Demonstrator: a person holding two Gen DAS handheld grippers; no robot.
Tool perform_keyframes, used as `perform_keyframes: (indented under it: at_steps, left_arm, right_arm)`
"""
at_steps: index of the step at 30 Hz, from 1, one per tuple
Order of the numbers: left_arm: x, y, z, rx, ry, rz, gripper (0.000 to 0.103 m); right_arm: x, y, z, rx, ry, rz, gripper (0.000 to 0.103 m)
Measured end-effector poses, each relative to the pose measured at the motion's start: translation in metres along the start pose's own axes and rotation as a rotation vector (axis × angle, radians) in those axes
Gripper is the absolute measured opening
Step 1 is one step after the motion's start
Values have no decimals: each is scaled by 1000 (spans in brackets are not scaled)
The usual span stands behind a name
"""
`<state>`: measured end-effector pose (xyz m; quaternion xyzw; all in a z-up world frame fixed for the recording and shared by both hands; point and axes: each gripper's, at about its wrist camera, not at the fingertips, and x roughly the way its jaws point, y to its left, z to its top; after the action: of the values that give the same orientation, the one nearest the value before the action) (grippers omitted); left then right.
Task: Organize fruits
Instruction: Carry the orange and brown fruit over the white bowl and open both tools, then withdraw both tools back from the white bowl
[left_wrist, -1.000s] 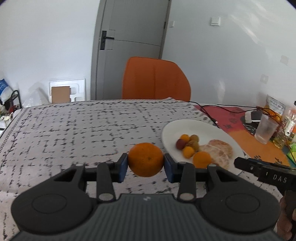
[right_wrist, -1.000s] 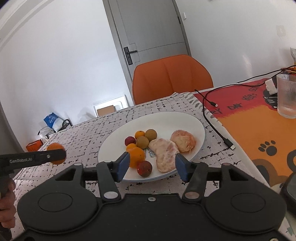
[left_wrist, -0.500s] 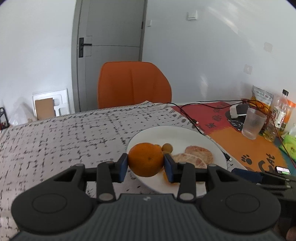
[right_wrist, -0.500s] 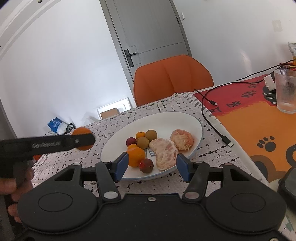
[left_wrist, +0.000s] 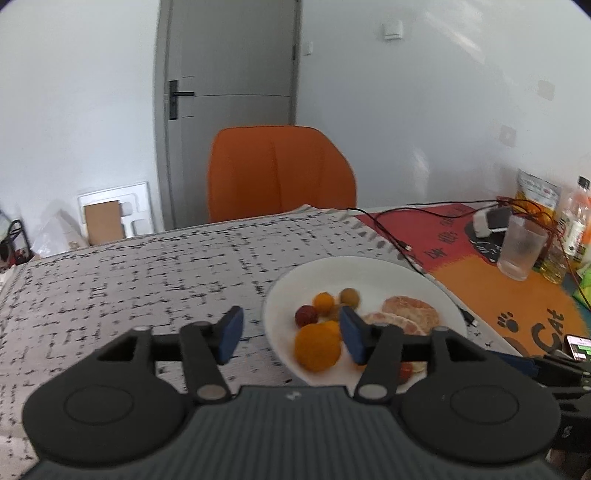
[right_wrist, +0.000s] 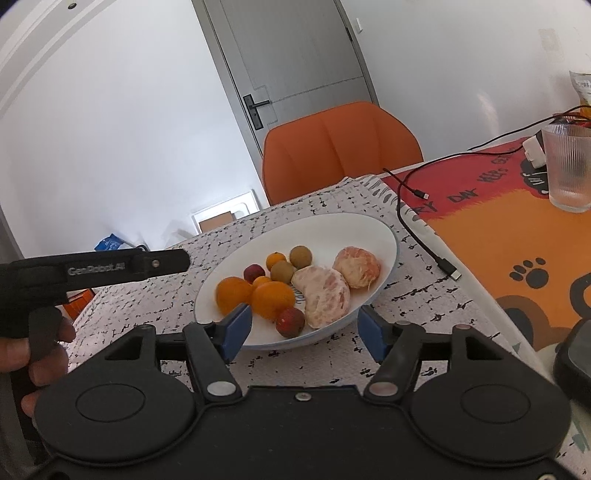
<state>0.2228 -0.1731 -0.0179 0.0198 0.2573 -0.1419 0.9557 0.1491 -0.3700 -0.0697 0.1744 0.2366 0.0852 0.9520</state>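
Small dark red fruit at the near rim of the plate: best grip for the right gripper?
Grip the small dark red fruit across its widest middle, coming from above. It is round, so any axis works, but an orange touches it on one side and a peeled segment on the other. Put the fingers on its front and back, where the plate is bare. The right gripper is open.

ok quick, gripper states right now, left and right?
Left gripper: open, holding nothing; the orange lies on the plate.
Right gripper: open, empty, at the plate's near rim.
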Motion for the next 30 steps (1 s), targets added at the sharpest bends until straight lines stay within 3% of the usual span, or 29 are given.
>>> perform_keyframes:
  at_steps: [14,24,30]
  left_arm:
    - [-43,44,-13,-68,-10,72,89]
    - [-69,64,-21,-100,-8,128,97]
    - [-87,74,-24,-114,-15,150,98]
  right_arm:
    - [-5,12,1,-11,-1,11,75]
    - [-9,34,3,-51,-10,31,97]
    - [-11,47,2,-65,-14,42,103]
